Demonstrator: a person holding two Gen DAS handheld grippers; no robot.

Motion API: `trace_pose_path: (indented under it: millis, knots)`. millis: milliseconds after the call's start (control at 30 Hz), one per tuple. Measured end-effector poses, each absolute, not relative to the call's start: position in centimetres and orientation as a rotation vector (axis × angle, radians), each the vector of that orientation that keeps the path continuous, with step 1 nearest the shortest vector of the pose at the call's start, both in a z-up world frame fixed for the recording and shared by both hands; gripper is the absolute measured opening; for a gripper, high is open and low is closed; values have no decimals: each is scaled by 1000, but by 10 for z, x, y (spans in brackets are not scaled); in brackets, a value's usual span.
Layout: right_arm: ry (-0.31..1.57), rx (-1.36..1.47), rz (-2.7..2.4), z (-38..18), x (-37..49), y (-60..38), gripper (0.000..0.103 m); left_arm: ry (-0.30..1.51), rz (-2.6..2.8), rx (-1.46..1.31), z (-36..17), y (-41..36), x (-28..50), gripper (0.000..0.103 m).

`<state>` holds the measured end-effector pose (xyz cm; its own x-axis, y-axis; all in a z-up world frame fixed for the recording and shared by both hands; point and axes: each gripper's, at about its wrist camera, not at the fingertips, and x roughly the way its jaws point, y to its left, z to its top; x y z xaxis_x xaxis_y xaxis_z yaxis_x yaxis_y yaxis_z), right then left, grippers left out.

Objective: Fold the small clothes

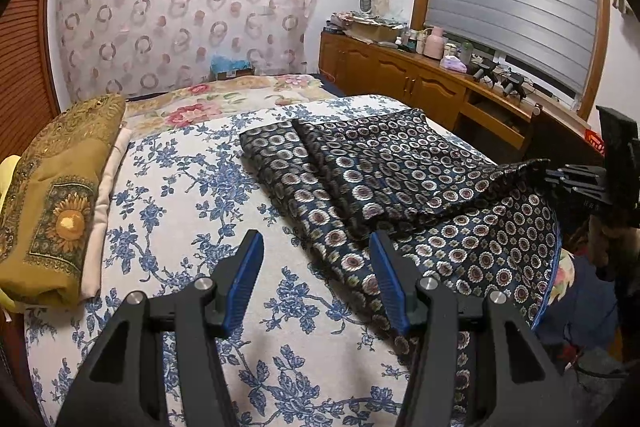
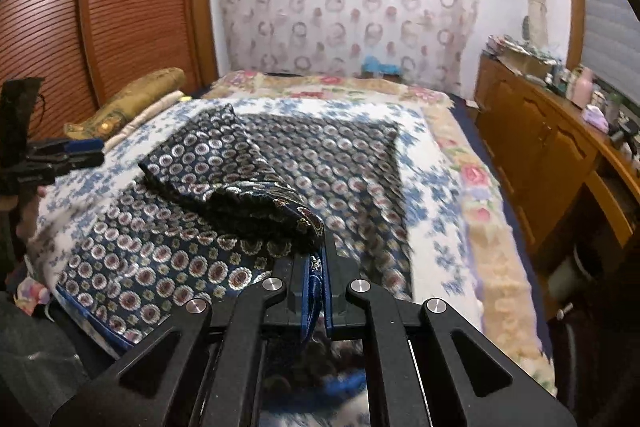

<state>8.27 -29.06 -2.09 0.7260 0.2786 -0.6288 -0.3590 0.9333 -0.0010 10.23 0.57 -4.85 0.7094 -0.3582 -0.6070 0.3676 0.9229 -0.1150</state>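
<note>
Dark blue cloth with round flower dots is getting folded on the bed.

Soft and thin, the cloth (image 1: 400, 163) lies on the blue-flowered bed cover (image 1: 192, 195), with 1 part already laid over the rest. The right gripper (image 2: 318, 267) is pinched tight on 1 corner, and that corner hangs up off the bed. The left gripper (image 1: 316, 267) is about half open with nothing in it, just above the near edge of the cloth. I think the cloth is light, floppy and a bit slippery, so it will sag and slide. A corner or a hem looks like the best place to grab. A yellow-brown folded cloth (image 1: 60, 195) sits well apart at the side.
</note>
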Motion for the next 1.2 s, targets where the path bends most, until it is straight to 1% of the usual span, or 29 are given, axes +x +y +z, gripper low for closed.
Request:
trace_pose_path:
  millis: [200,467,633,700,767,833,900,1000,1200]
  knots:
    - [694,-78,318,-27,80,-304,2,665,-406,21,-47,2,102,54]
    - [732,-88,296,-36,82,-304,3,665,-405,25,-47,1,102,54]
    - [735,-123,279,-31,77,-303,12,666,-404,23,-47,1,101,54]
    - [728,-131,279,-27,73,-303,14,666,-402,21,-48,1,101,54]
    - [713,-143,281,-20,69,-301,20,665,-401,19,-48,2,100,54]
    - [698,-147,282,-14,66,-298,37,665,-400,16,-48,1,100,54]
    - [679,-151,294,-7,63,-293,44,667,-401,16,-49,1,100,54]
    - [664,-170,328,-2,68,-279,46,674,-402,15,-51,0,99,54]
    - [683,-238,429,-6,101,-236,46,691,-402,19,-57,-1,98,54]
